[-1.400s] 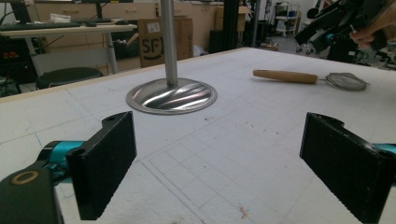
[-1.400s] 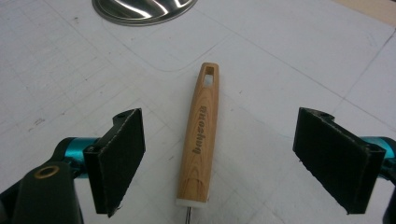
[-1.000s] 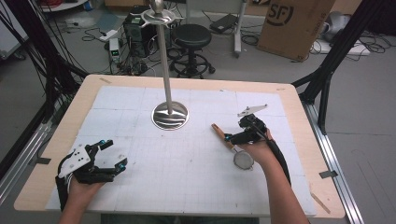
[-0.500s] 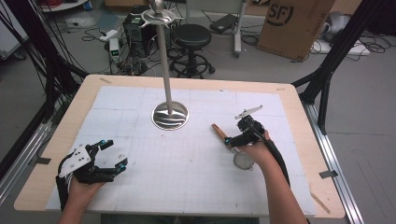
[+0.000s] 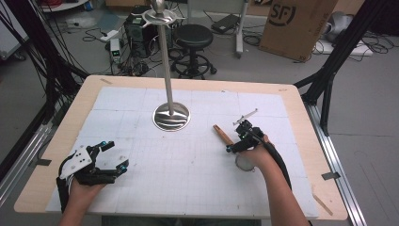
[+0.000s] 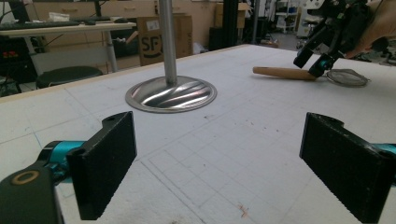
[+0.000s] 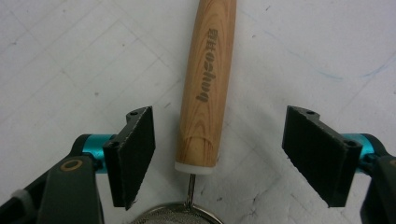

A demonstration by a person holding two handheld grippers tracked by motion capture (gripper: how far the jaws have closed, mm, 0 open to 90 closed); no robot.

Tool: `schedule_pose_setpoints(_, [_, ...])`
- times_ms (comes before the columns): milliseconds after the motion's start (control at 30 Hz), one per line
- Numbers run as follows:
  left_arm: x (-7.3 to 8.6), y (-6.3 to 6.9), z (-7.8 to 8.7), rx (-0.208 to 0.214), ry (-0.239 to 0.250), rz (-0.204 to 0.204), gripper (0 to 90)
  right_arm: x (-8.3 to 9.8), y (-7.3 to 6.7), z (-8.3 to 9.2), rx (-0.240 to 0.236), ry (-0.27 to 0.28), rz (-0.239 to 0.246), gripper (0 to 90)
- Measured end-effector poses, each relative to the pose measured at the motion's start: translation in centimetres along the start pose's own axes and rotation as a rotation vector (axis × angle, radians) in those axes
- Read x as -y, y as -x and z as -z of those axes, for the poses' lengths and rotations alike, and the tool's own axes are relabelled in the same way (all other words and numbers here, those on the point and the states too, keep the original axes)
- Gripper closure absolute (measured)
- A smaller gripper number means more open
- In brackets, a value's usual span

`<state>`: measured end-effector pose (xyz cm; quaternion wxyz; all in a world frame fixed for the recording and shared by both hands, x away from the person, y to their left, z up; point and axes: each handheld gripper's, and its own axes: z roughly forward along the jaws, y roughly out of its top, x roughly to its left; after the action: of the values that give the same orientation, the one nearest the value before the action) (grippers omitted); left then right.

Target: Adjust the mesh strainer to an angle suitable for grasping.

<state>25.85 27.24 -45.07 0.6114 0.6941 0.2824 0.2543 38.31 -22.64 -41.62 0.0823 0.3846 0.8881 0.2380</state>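
Bench: pale wooden top under a white gridded mat, scuffed and faintly stained.
Stand: round polished metal base on the mat towards the far side, with an upright metal pole rising from its middle.
Stool: black, round-seated, on the floor just beyond the bench.
Cardboard box: brown, printed "SF", on the floor at far right.
Floor: grey, with loose cables and a power strip.
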Motion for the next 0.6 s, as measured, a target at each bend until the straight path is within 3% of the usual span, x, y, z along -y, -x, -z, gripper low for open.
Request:
schedule_pose_setpoints(300, [0.0,-0.01,-0.03,0.0,-0.002,0.001,11.5,0.01,-0.22,0.06,-0.036,-0.052,-0.001,45.9])
schedule_pose_setpoints(600, [0.0,0.0,-0.03,0.0,-0.003,0.001,11.5,-0.09,-0.46,0.03,-0.021,-0.09,0.026,58.4])
